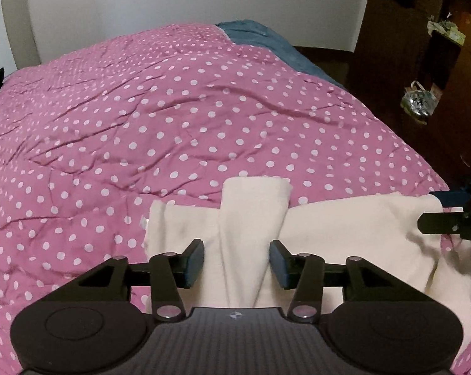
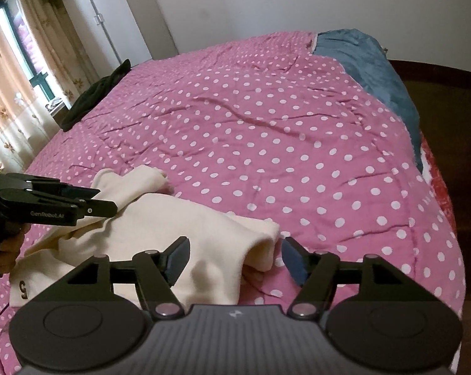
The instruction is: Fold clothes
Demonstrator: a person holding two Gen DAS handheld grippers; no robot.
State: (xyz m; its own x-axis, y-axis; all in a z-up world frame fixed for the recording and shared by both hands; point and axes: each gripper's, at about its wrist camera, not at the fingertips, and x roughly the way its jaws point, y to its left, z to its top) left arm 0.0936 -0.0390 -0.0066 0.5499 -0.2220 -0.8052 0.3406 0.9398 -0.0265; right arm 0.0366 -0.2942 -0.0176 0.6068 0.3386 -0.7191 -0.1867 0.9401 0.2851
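Your left gripper (image 1: 237,262) stands part open over the cream garment (image 1: 344,234); a folded sleeve (image 1: 254,218) runs between the blue pads (image 1: 194,264), which stand clear of it on both sides. Your right gripper (image 2: 235,259) stands wider, its jaws either side of the garment's rolled edge (image 2: 263,250) without pressing it. No cloth is held by either. The garment lies on the quilt (image 1: 173,109) at the near edge of the bed, spread from 9 o'clock to 3 o'clock in the left view. In the right view, a dark number (image 2: 23,289) marks the cloth at 8 o'clock. Farther out, at 10 o'clock, dark clothing (image 2: 95,97) lies at the quilt's edge; a blue blanket (image 2: 376,62) lies at 1 o'clock.
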